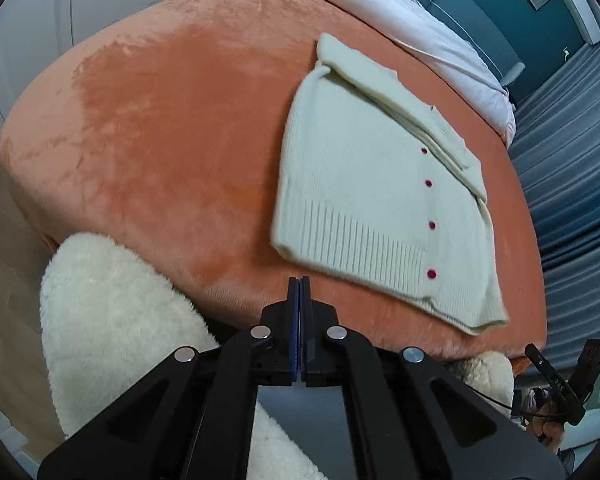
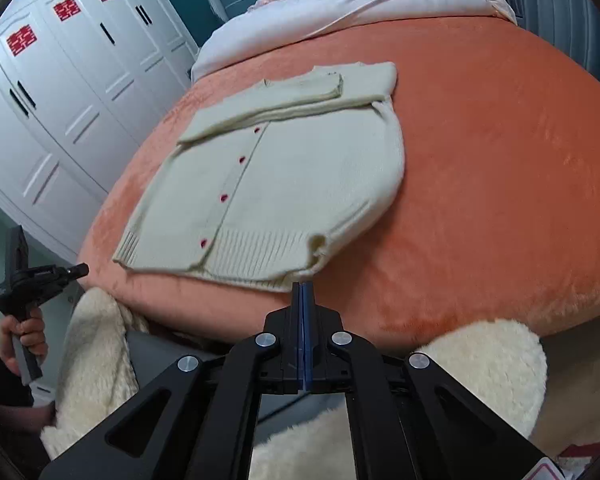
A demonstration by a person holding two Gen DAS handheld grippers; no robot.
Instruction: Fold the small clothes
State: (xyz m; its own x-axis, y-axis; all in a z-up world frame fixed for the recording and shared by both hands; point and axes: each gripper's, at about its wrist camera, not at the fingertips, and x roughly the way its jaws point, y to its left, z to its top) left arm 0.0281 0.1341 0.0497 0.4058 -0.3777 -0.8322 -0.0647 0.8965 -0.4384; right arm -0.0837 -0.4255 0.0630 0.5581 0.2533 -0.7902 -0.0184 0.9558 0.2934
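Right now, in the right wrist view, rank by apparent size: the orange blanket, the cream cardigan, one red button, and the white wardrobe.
1. orange blanket
2. cream cardigan and white wardrobe: look alike, and the wardrobe stands farther back and is cropped, so unranked
3. red button, smallest

Both grippers, left gripper [image 1: 299, 280] and right gripper [image 2: 302, 285], are matte black with blue pads and round silver screws; fluffy cream sleeves [image 1: 116, 320].

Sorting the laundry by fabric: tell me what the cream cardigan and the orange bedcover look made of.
Cream cardigan: knitted yarn, likely wool or acrylic, matte; ribbed hem and knit rows show, with small red buttons.
Orange bedcover: plush fleece or velvet-like pile, soft sheen; brushed nap leaves lighter and darker patches.
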